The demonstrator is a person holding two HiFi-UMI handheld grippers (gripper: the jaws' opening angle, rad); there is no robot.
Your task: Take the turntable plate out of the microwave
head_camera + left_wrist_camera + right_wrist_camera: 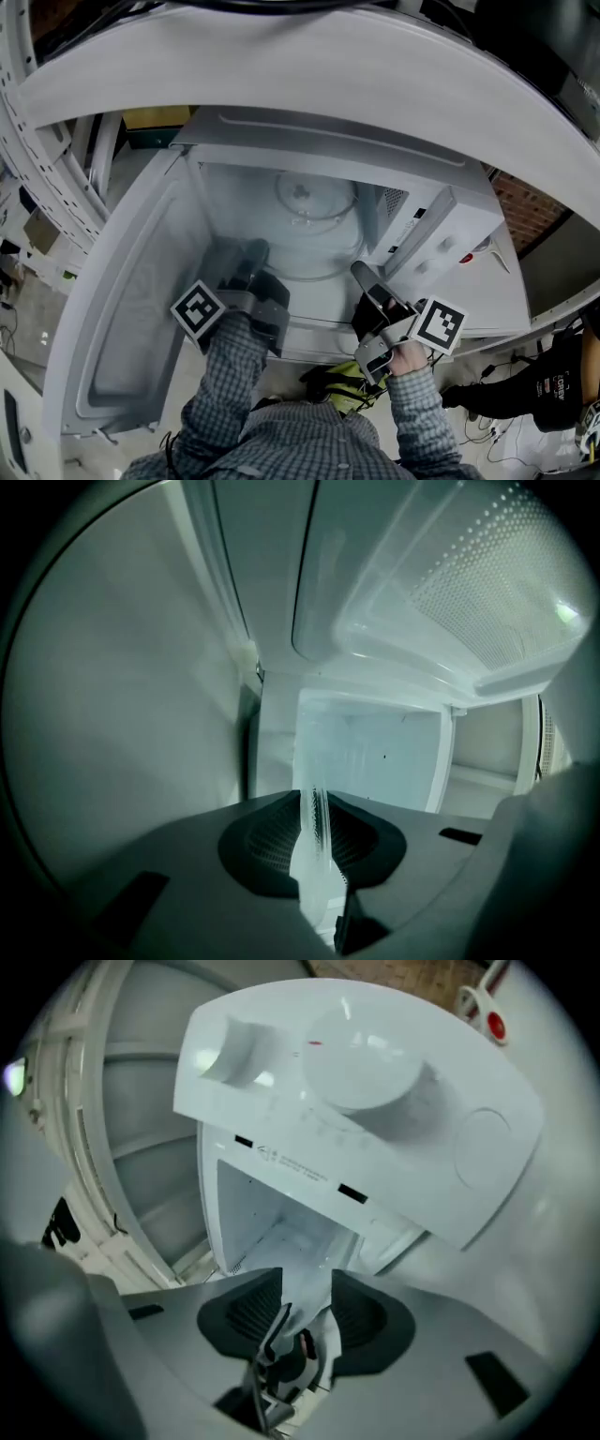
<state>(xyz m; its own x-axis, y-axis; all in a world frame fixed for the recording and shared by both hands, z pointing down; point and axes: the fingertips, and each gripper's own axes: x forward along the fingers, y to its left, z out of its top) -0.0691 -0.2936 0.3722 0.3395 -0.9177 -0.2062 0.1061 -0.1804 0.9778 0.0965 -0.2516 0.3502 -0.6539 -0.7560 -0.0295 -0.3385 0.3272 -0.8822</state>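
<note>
Turntable plate point(319, 242), just the one, sits inside the single open microwave point(328, 141) in the head view. Its round face is turned up at the camera, and the door point(131, 309) is swung wide at 9 o'clock. Two grippers are in play, one in each hand. The left gripper point(246, 255) reaches into the cavity and meets the plate's rim at about 8 o'clock. The right gripper point(362, 274) hangs outside the opening, at 5 o'clock from the plate and clear of it, just in front of the control panel point(441, 234).

Over to the left gripper view: the fingers point(262, 841) are clamped on the rim. The glass point(314, 841) shows edge-on as one thin pale strip between the two dark pads, running from 12 to 6 o'clock, with a pad pressed on either side. A round plate has no long axis, so that edge line is all this view gives.

Now the right gripper view: the fingers point(361, 1316) stand apart with nothing gripped. Through the gap the open cavity shows farther off at 12 o'clock. The control panel fills the top, carrying one big round dial point(370, 1063).
</note>
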